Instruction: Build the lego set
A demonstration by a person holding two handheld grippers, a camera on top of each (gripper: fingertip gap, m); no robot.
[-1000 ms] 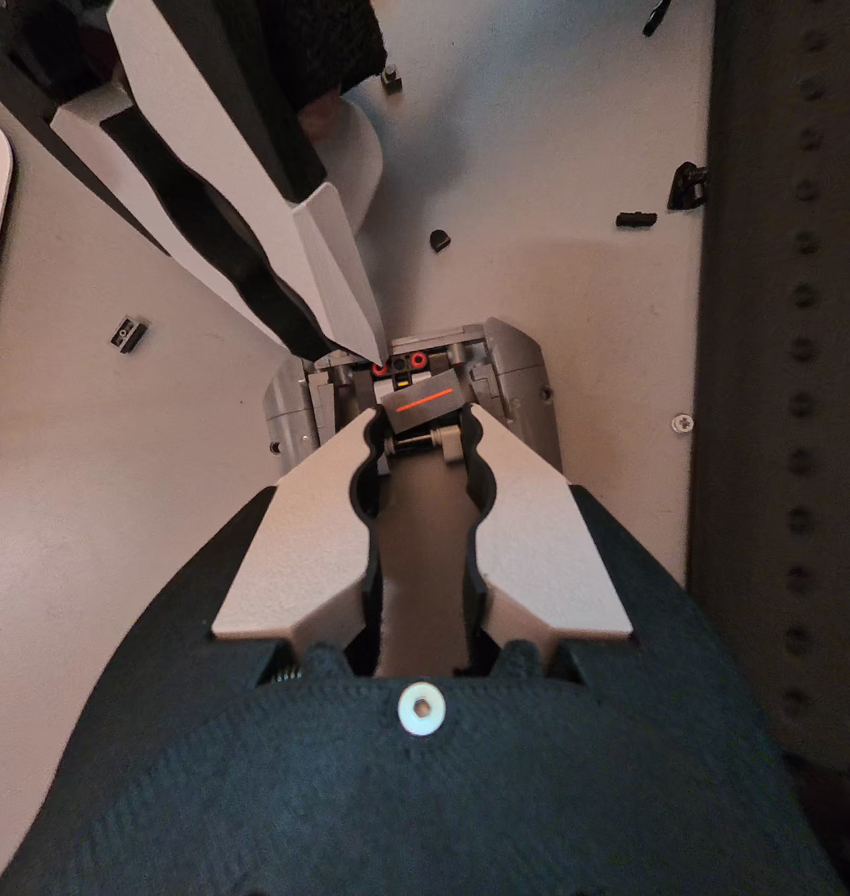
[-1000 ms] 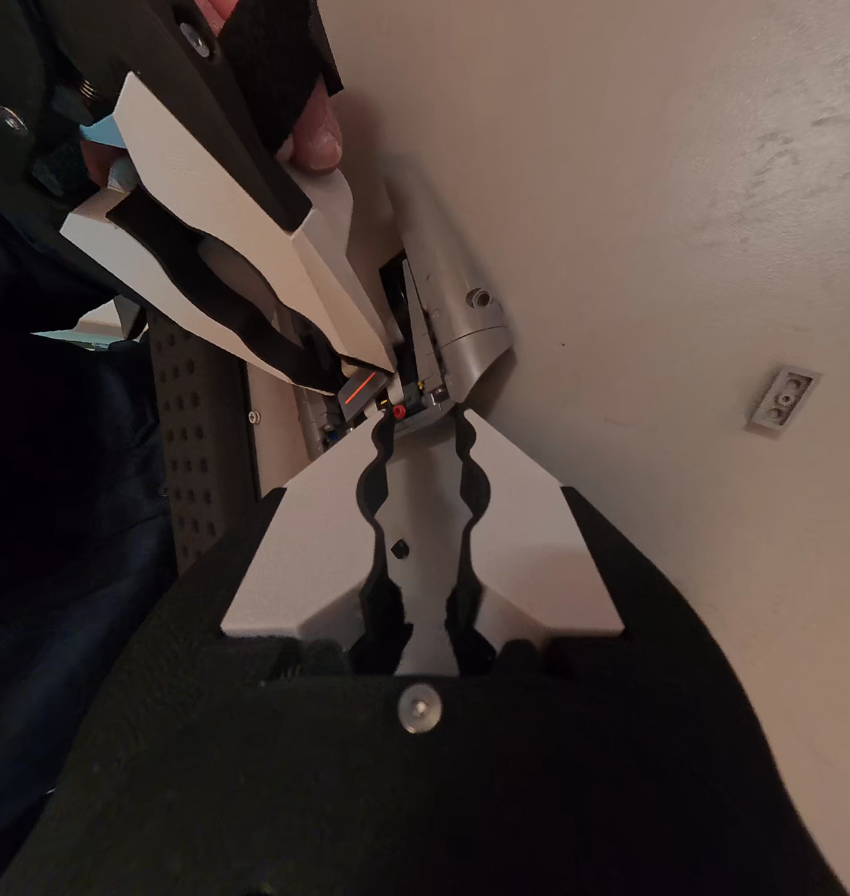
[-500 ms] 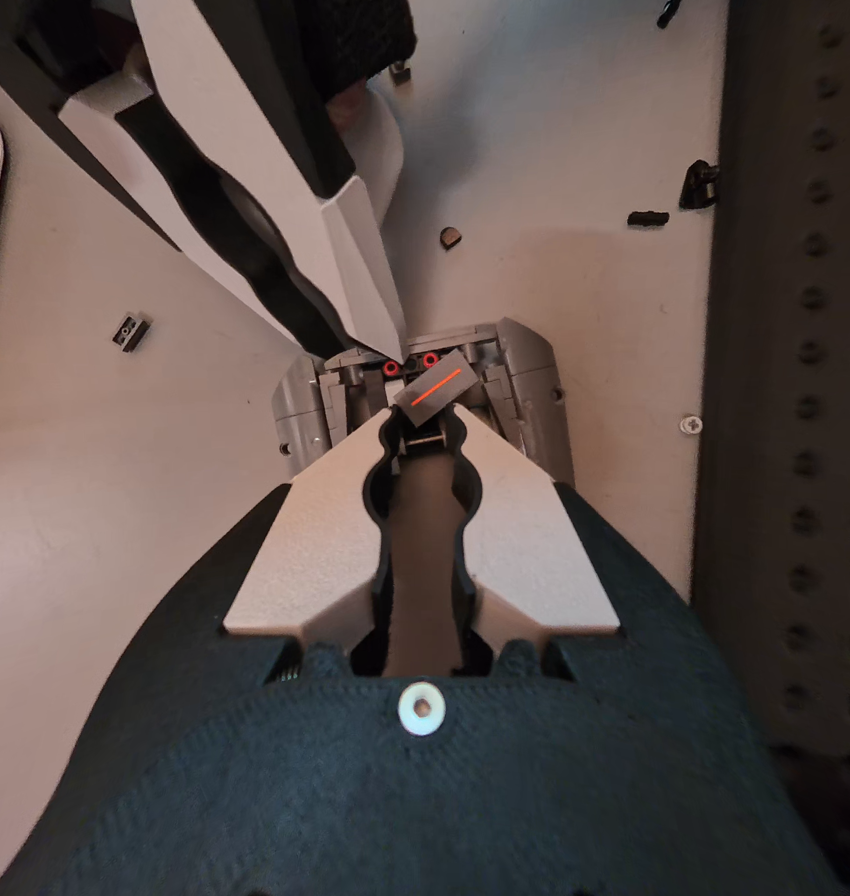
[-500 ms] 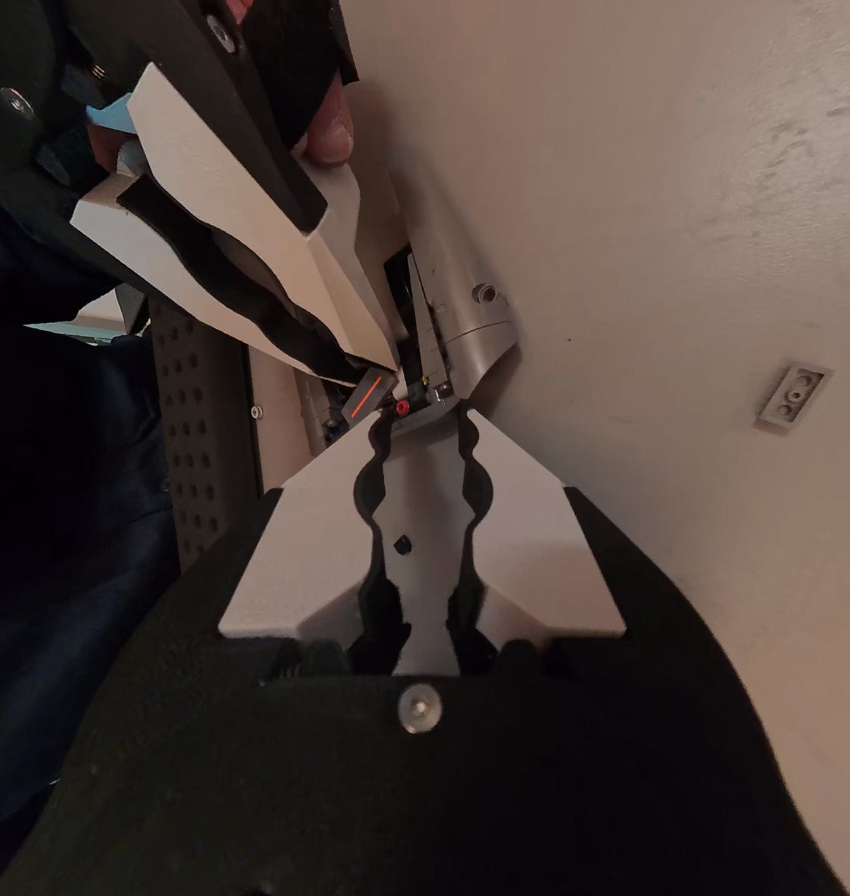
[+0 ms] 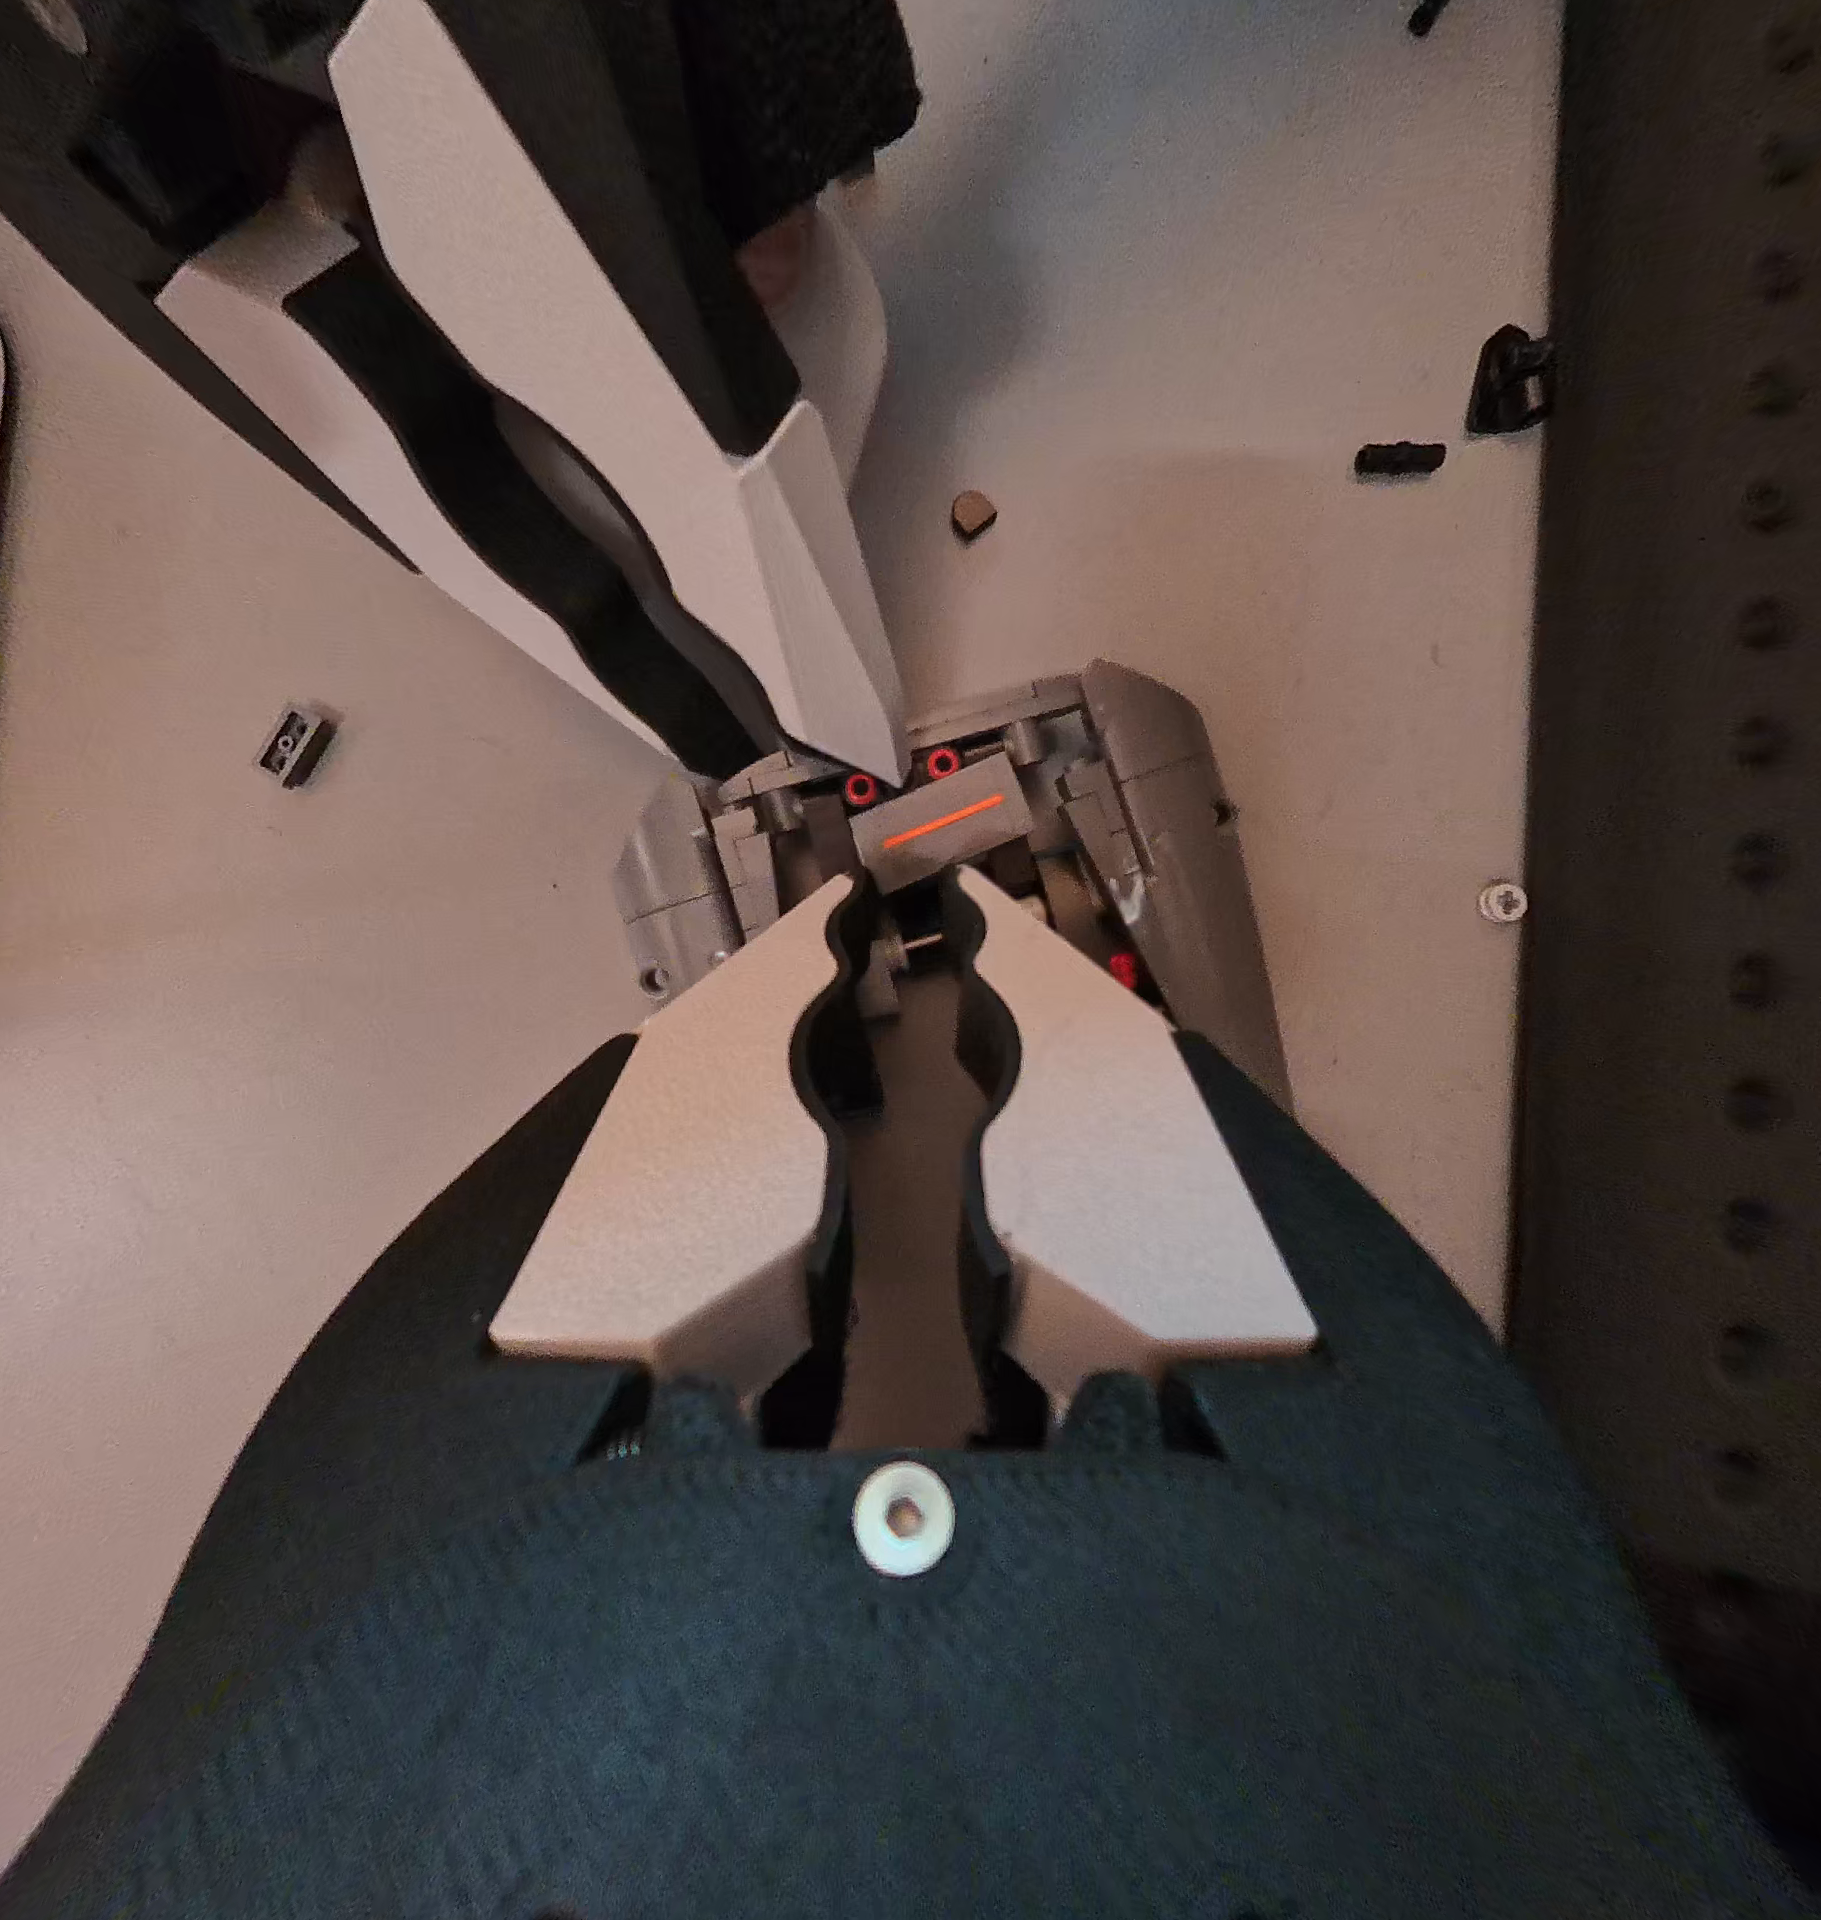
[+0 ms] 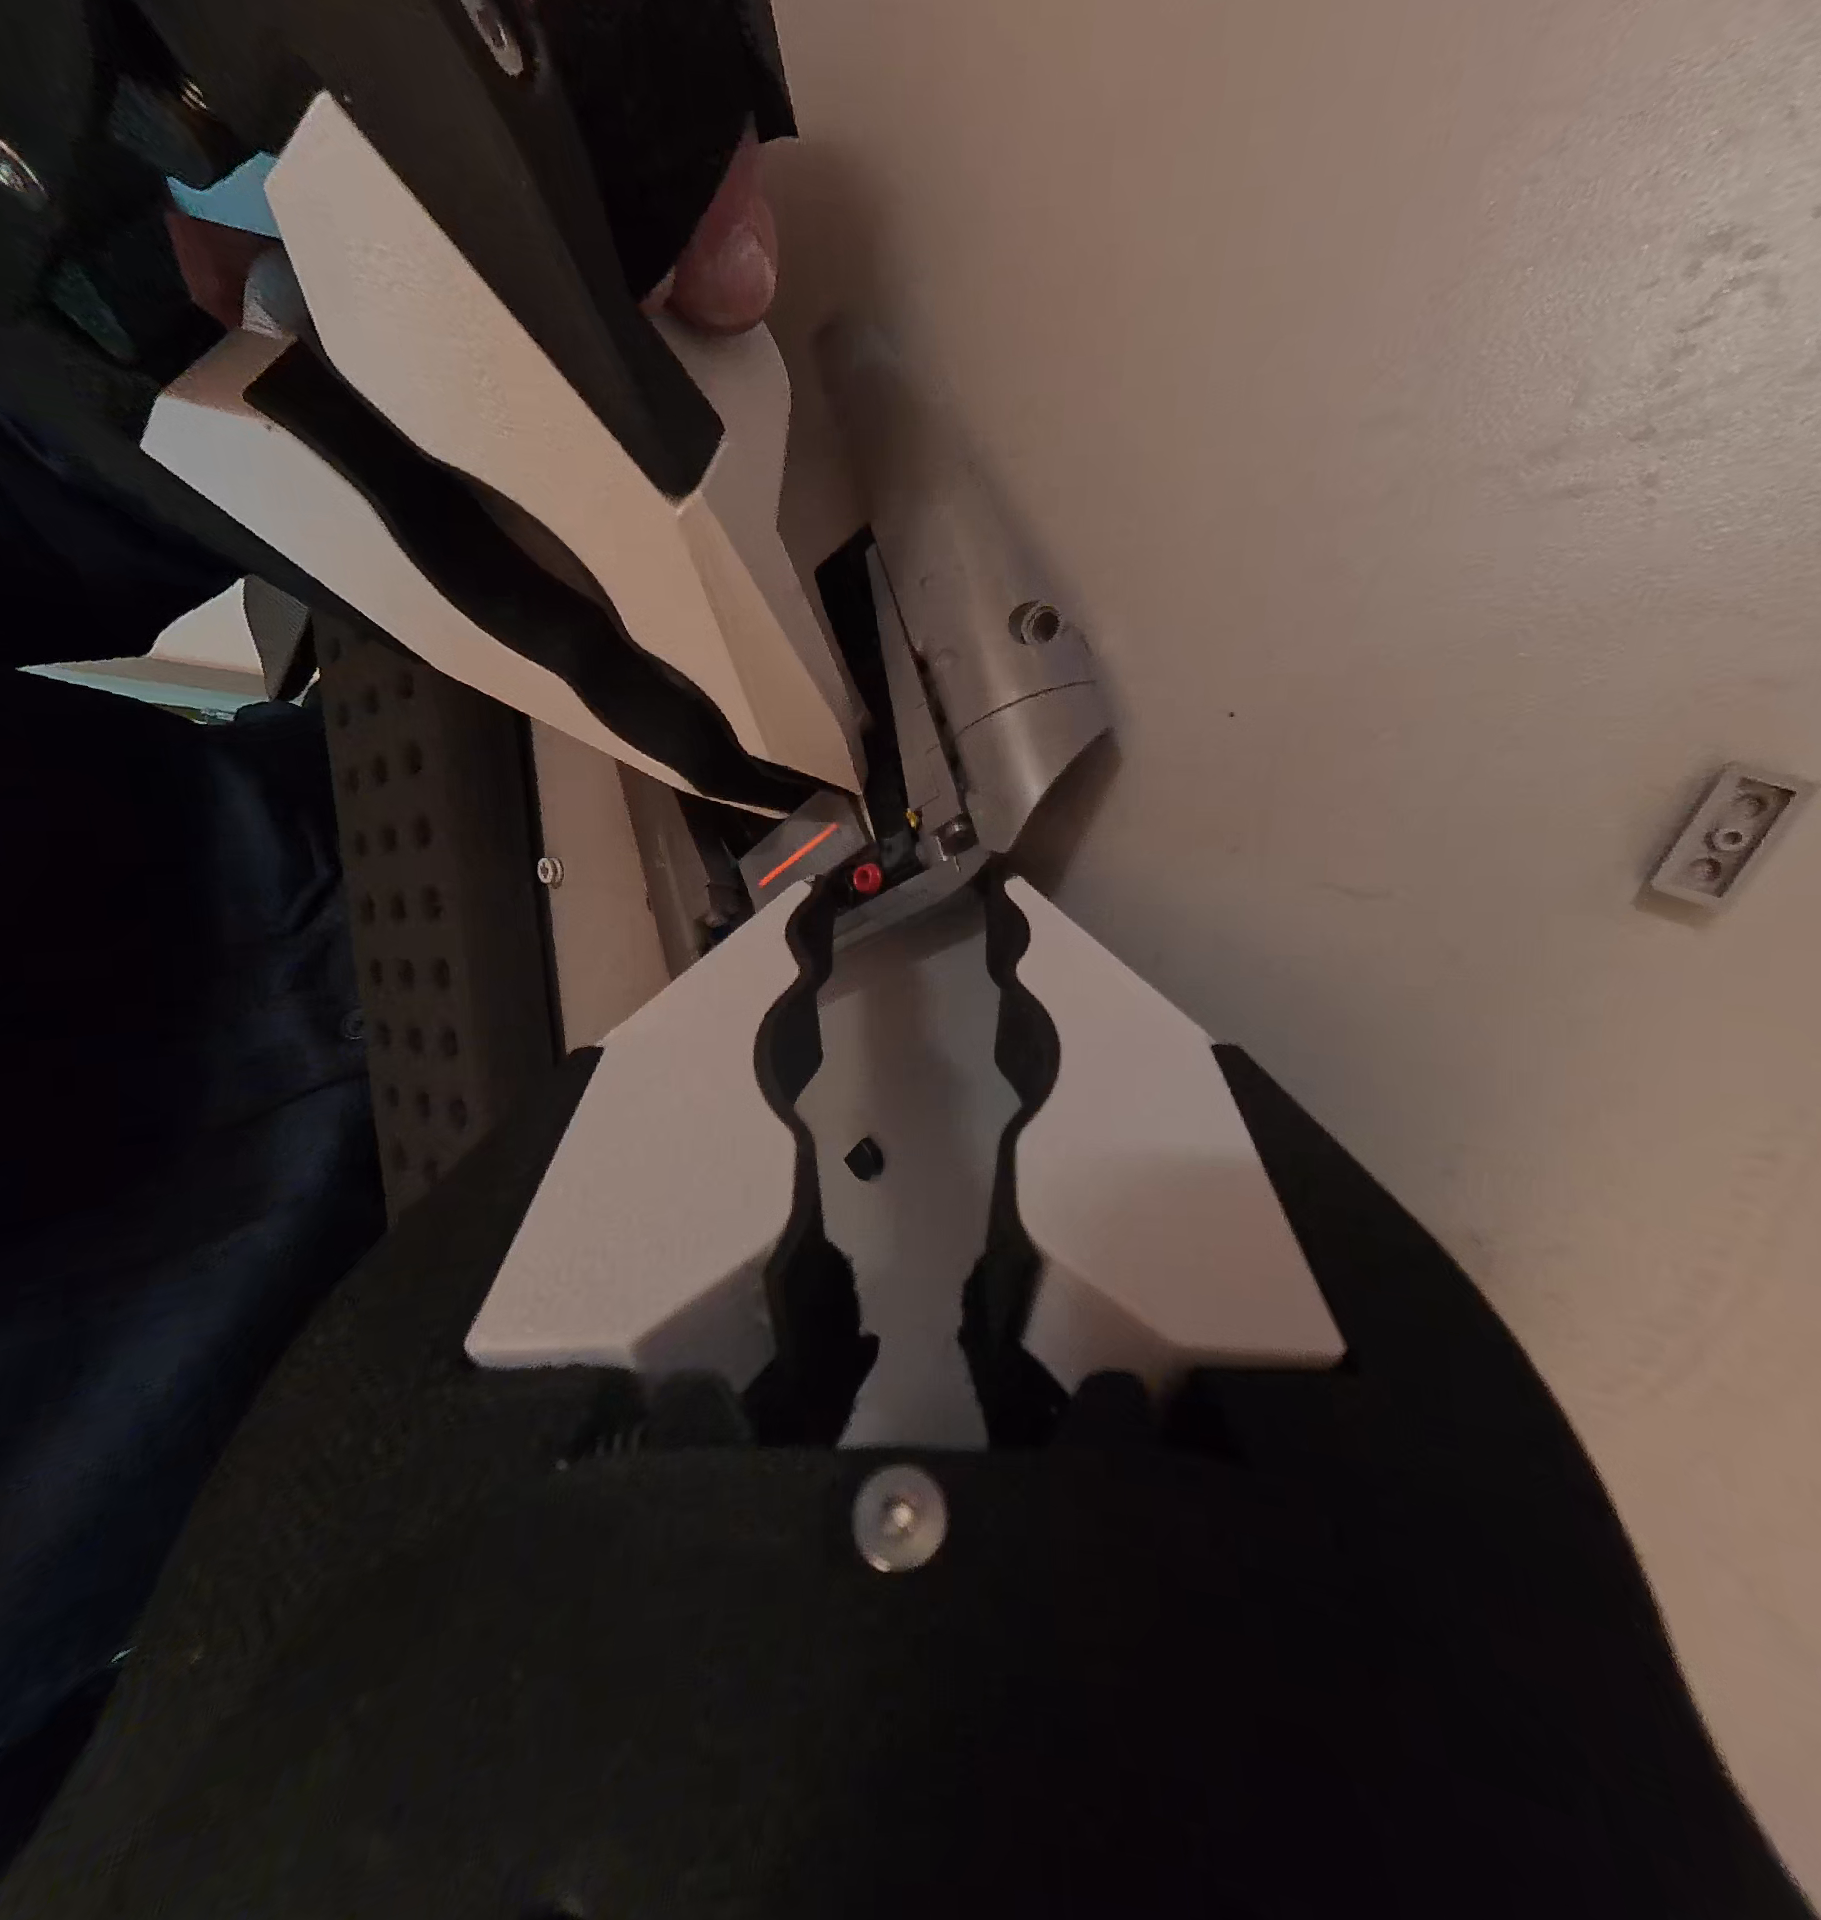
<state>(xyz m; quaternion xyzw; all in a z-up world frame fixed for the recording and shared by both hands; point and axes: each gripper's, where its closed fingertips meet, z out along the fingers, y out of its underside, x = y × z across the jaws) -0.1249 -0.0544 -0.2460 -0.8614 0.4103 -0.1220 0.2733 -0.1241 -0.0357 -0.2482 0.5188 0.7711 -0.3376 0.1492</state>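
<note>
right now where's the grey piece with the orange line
In the left wrist view, the grey piece with the orange line sits on the grey lego model, just past the left gripper, below two red rings.

Left gripper [image 5: 911, 899] and right gripper [image 6: 901, 904]: black textured printed bodies, pale grey wedge fingers, wavy black inner pads, silver centre screw, black knit cuff [image 5: 802, 114].

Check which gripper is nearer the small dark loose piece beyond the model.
Right. The right gripper hangs directly over the small dark piece; the left gripper sits across the grey model from it.
</note>
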